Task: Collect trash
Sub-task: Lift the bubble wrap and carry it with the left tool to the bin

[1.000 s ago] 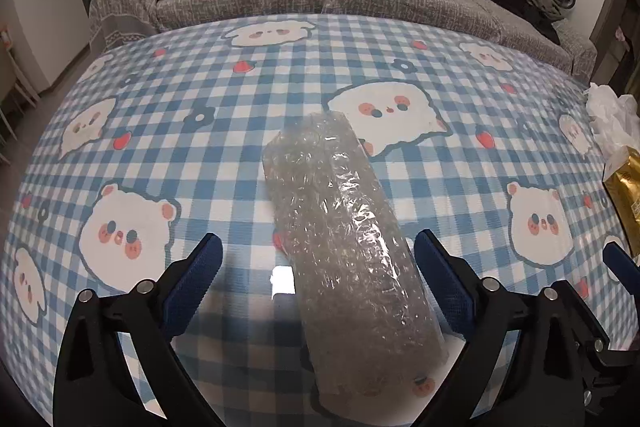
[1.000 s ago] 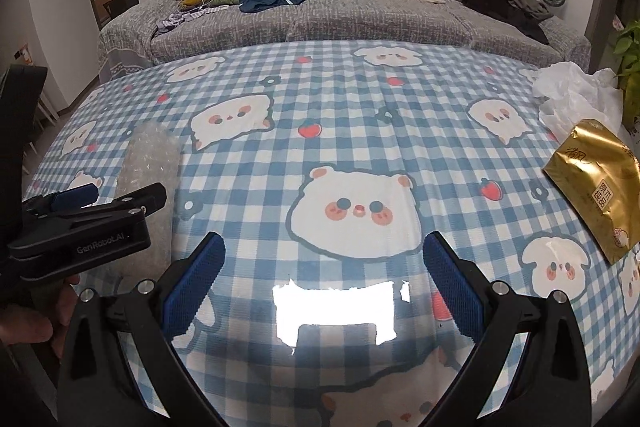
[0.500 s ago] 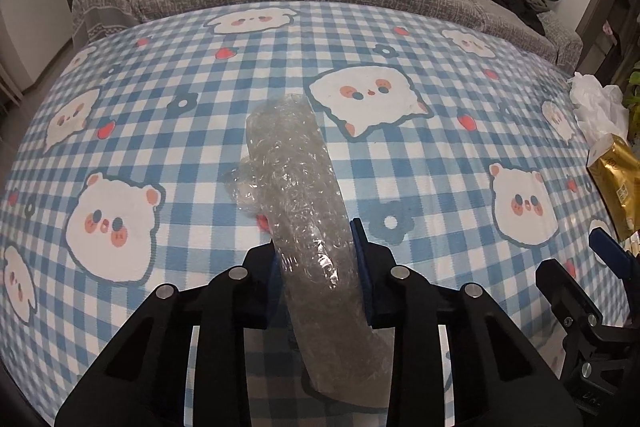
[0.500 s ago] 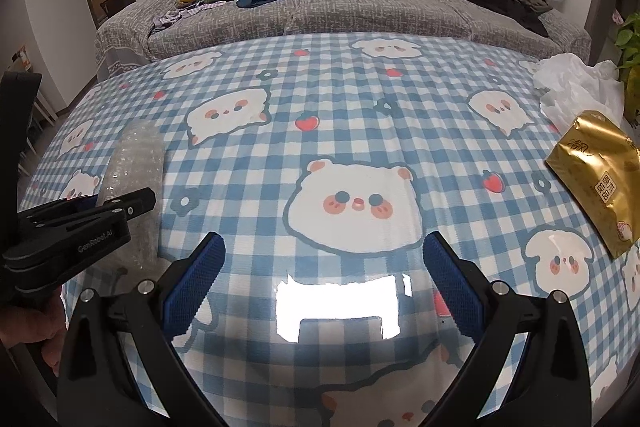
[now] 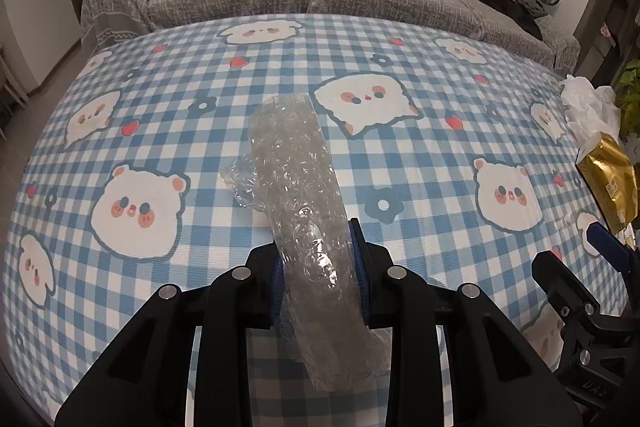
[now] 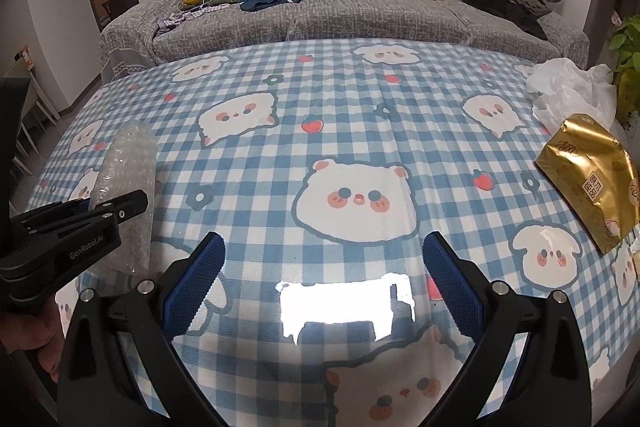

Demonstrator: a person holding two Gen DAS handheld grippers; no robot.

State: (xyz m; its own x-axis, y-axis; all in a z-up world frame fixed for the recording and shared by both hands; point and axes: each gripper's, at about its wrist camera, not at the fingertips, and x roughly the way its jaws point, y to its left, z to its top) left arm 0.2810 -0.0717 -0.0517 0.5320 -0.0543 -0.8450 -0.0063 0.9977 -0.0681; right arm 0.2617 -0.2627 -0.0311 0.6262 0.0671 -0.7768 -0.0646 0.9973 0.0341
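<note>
The left claw (image 5: pixel 318 267) is clamped on the bubble wrap roll (image 5: pixel 298 183) near its close end, ready for lifting; beside it, the right claw (image 6: pixel 324 275) hovers apart over the bench (image 6: pixel 360 99).

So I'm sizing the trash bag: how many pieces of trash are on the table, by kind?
Bubble wrap roll, shut in the left gripper: 1
Gold foil packet: 1
Crumpled white plastic: 1
Total: 3
The right gripper is open and holds nothing.
</note>
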